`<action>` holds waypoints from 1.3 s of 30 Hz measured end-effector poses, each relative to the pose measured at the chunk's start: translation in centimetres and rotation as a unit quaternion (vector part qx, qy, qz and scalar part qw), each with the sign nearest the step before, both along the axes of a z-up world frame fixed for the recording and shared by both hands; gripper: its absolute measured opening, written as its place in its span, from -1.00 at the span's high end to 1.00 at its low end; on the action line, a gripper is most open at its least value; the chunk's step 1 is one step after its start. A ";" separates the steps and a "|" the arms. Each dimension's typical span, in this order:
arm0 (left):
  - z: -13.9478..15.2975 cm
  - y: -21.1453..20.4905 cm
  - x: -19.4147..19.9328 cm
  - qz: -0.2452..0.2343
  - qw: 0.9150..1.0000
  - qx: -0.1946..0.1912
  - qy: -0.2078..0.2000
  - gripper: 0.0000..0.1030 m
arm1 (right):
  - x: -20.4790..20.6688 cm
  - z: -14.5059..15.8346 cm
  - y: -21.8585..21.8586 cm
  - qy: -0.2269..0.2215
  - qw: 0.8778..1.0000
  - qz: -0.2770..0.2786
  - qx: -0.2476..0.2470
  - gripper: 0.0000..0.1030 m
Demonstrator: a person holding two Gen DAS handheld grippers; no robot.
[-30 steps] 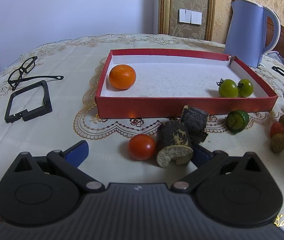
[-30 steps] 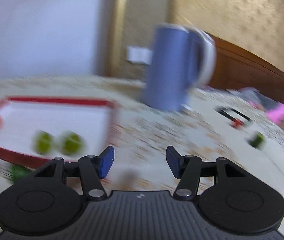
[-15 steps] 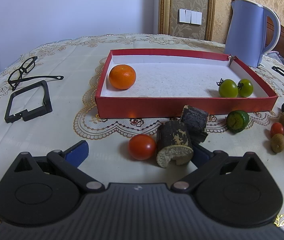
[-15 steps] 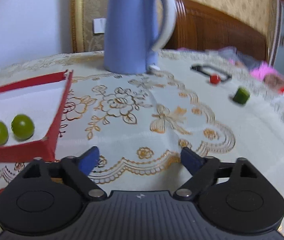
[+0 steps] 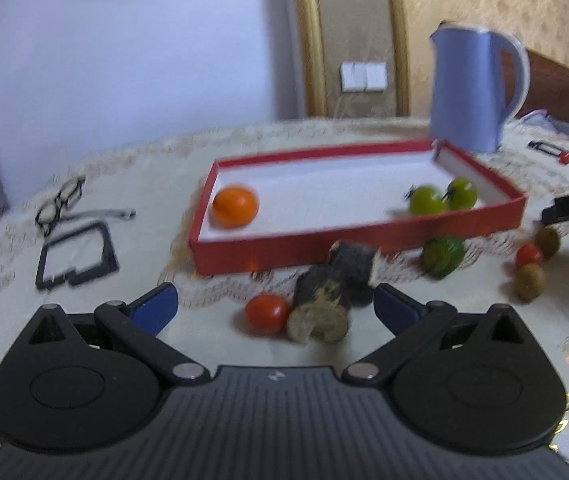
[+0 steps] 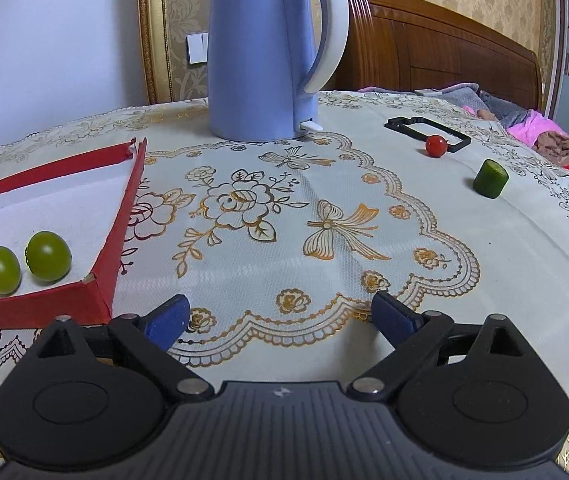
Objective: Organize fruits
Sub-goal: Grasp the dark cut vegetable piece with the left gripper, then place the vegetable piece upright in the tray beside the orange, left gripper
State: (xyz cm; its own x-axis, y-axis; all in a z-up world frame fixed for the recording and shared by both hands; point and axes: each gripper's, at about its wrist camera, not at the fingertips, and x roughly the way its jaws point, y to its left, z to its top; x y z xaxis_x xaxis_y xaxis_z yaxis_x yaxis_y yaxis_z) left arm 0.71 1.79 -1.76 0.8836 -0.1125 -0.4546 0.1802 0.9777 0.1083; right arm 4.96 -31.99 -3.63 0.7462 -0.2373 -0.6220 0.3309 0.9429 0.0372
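The left gripper (image 5: 274, 312) is held low over the tablecloth (image 6: 324, 240) with its jaws spread wide and nothing between the pads. Just ahead of it, a red tomato (image 5: 266, 313) is seen touching a dark cut log-shaped piece (image 5: 318, 312), with a second dark piece (image 5: 352, 262) behind it, all in front of the red tray (image 5: 284, 246). Inside the tray an orange (image 5: 235, 205) is placed near the left wall, and two green tomatoes (image 5: 442, 198) are set side by side near the right wall. A green cut piece (image 5: 442, 256) is found just outside the tray's front right corner, and beyond it two brown fruits (image 5: 529, 278) and a small red tomato (image 5: 528, 255) are grouped. Glasses (image 5: 60, 204) and a black frame (image 5: 76, 254) are seen well left of the tray.

The right gripper (image 6: 280, 318) is also held wide, gripping nothing, over bare cloth to the right of the tray. A blue kettle (image 6: 260, 60) is stood behind the tray's far right corner. Well right of the tray, a cherry tomato (image 6: 436, 146) is touching another black frame (image 6: 412, 126), and a green cylinder piece (image 6: 490, 179) is set near it.
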 end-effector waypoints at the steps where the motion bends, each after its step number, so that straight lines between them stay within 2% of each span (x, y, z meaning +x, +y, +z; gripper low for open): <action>1: 0.3 -0.2 -0.2 -0.009 1.000 -0.003 -0.011 -1.00 | 0.0 0.0 0.0 0.000 1.000 0.000 0.000 -0.91; 3: 0.6 -0.6 -0.2 -0.018 1.000 -0.005 -0.020 -0.94 | 0.0 0.0 0.0 0.000 1.000 0.000 0.000 -0.91; 5: 0.6 -1.2 0.2 -0.031 0.999 0.009 -0.013 -0.69 | 0.0 0.0 0.0 0.000 1.000 0.000 0.000 -0.91; 8: 0.0 -1.6 0.9 -0.036 0.999 0.017 -0.001 -0.65 | 0.0 0.0 0.0 0.000 1.000 0.000 0.000 -0.91; 11: -0.2 -1.2 1.3 -0.048 0.999 0.000 0.017 -0.20 | 0.0 -0.1 0.0 0.000 1.000 0.000 0.000 -0.91; 14: -0.3 -0.9 1.3 -0.063 0.998 -0.009 0.021 -0.05 | 0.0 -0.1 0.0 0.000 1.000 0.000 0.000 -0.91; 16: -0.3 -1.1 1.1 -0.073 0.997 -0.007 0.022 0.22 | 0.0 -0.1 0.0 -0.001 1.000 0.000 0.000 -0.91; 19: -0.4 -1.3 0.8 -0.075 0.997 0.003 0.019 0.33 | 0.0 -0.1 0.0 -0.001 1.000 0.000 0.000 -0.91; 20: -0.4 -1.3 0.8 -0.074 0.997 0.004 0.019 0.47 | 0.0 -0.1 0.0 -0.001 1.000 0.000 0.000 -0.91; 26: -0.3 -0.7 0.7 -0.063 0.998 -0.005 0.018 0.47 | 0.0 -0.1 0.0 -0.001 1.000 0.000 0.000 -0.91; 33: 1.1 -0.3 -0.1 -0.060 0.998 -0.015 -0.013 0.47 | 0.0 -0.1 0.0 -0.001 1.000 0.000 0.000 -0.91; 39: 3.0 -0.7 2.3 -0.062 0.998 -0.022 -0.021 0.48 | 0.0 -0.1 0.0 -0.001 1.000 0.000 0.000 -0.91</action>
